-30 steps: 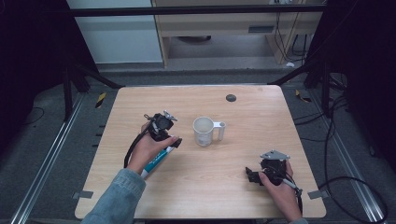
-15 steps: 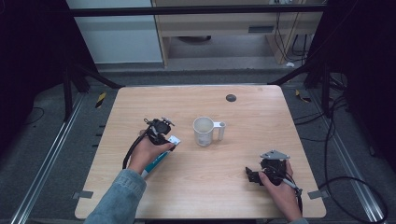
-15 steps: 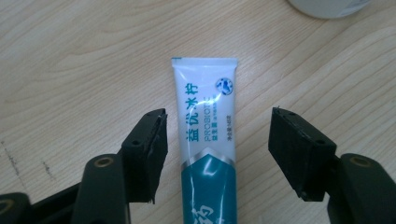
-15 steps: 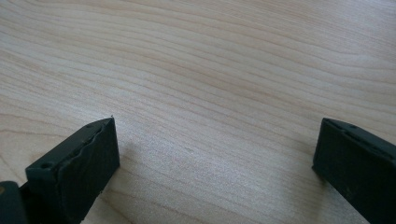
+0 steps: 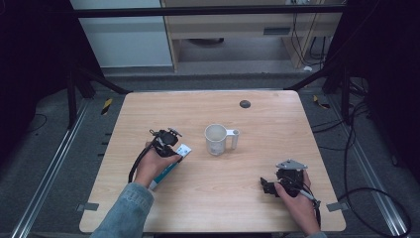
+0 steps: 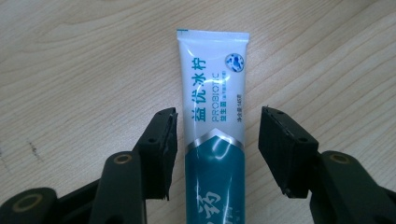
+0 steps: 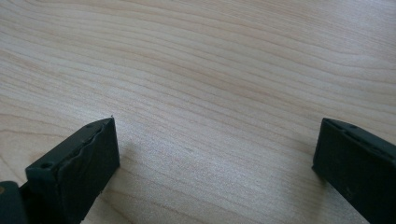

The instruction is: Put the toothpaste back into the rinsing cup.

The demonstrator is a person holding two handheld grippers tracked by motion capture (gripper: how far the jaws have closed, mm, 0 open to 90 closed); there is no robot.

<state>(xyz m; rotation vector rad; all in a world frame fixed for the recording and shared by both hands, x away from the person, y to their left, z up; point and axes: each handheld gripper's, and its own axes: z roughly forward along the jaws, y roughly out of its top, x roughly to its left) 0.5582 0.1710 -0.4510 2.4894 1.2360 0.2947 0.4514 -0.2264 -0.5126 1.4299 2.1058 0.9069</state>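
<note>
Wooden table [image 6: 70, 56], white-and-teal toothpaste tube [image 6: 215, 135], probably flat

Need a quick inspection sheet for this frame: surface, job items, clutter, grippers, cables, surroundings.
Surface: light wood table, no spills seen.
Job's things: toothpaste tube lying flat, left of the white mug; mug upright near centre, handle pointing right.
Clutter: small dark disc near the far edge; nothing else seen.
Grippers: left gripper open, jaws straddling the tube, a gap on each side; right gripper open over bare wood at the near right.
Cables: a black cable trails from the left gripper along the hand; black cables on the floor at right.
Surroundings: dark frame legs, floor rails, cabinet behind the table.
</note>
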